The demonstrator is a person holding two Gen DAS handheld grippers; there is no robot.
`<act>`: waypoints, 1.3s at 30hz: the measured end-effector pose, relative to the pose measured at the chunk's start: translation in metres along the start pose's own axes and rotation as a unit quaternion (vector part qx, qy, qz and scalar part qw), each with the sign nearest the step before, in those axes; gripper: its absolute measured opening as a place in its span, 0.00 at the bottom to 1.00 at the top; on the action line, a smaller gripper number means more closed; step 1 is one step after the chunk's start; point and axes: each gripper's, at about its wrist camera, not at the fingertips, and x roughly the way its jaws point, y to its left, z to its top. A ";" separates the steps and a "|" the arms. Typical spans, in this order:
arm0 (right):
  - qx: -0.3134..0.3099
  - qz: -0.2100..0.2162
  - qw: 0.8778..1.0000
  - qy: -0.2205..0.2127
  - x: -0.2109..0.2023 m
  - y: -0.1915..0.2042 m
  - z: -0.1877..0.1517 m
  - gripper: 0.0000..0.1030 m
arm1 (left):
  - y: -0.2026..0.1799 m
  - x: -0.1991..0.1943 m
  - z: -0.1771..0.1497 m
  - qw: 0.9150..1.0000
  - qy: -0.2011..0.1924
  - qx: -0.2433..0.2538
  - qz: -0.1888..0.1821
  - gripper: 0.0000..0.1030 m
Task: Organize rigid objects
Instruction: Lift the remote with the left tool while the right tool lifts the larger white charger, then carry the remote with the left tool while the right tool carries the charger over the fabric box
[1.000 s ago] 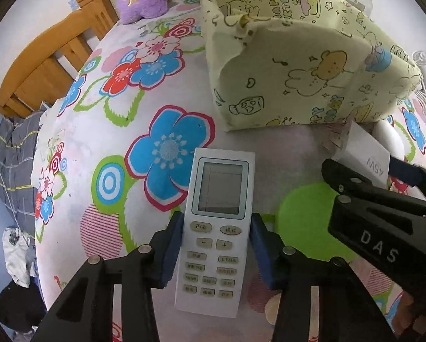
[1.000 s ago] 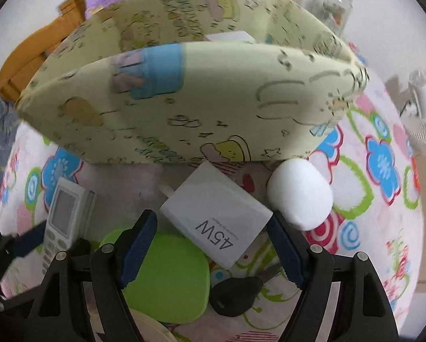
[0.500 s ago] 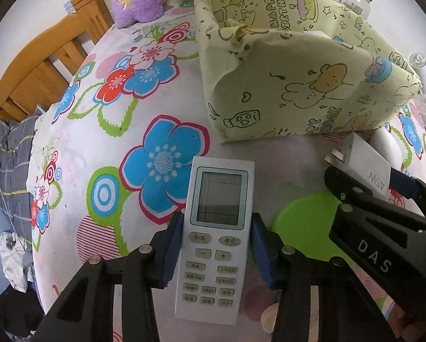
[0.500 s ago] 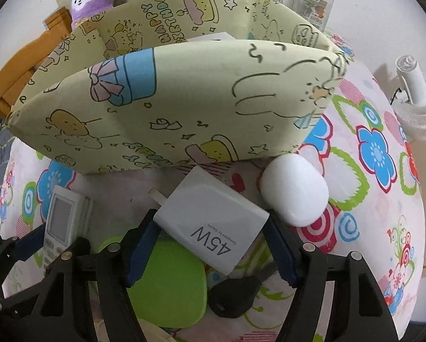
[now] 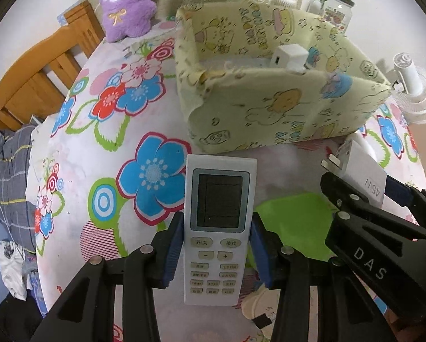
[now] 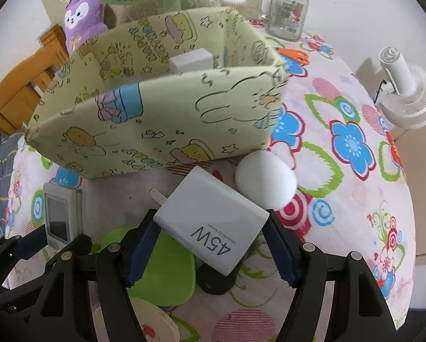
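My left gripper (image 5: 217,248) is shut on a white air-conditioner remote (image 5: 218,228), its blue pads pressing the sides at the button rows; the remote hangs just above the flowered cloth. In the right wrist view my right gripper (image 6: 211,252) is shut on a white 45W charger (image 6: 210,222), held tilted with its prongs pointing left. Behind both stands a pale yellow fabric box (image 5: 270,108) with cartoon prints and an open top. Another white charger (image 5: 290,57) rests inside against its far wall. The remote (image 6: 60,216) also shows at the left of the right wrist view.
A white egg-shaped object (image 6: 265,181) lies by the box's right corner. A flat green case (image 6: 161,270) and a black item (image 6: 215,280) lie under the right gripper. A purple plush (image 5: 127,5), glass jar (image 6: 288,14), small white fan (image 6: 407,97) and wooden chair (image 5: 33,79) ring the table.
Both grippers have risen with their objects, so the box's inside has come into view. The right jaws closed from a loose straddle onto the charger, which lifted off the cloth.
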 end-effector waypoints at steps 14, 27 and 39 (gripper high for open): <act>0.017 -0.009 1.000 -0.025 -0.031 -0.017 0.005 0.72 | -0.015 -0.027 0.004 1.000 -0.019 0.013 -0.016 0.44; 0.039 -0.005 0.998 -0.057 -0.071 -0.030 0.014 0.72 | -0.028 -0.065 0.012 0.998 -0.053 0.023 -0.021 0.44; 0.028 -0.001 0.996 -0.081 -0.105 -0.034 0.022 0.72 | -0.031 -0.091 0.016 0.997 -0.069 0.010 -0.030 0.44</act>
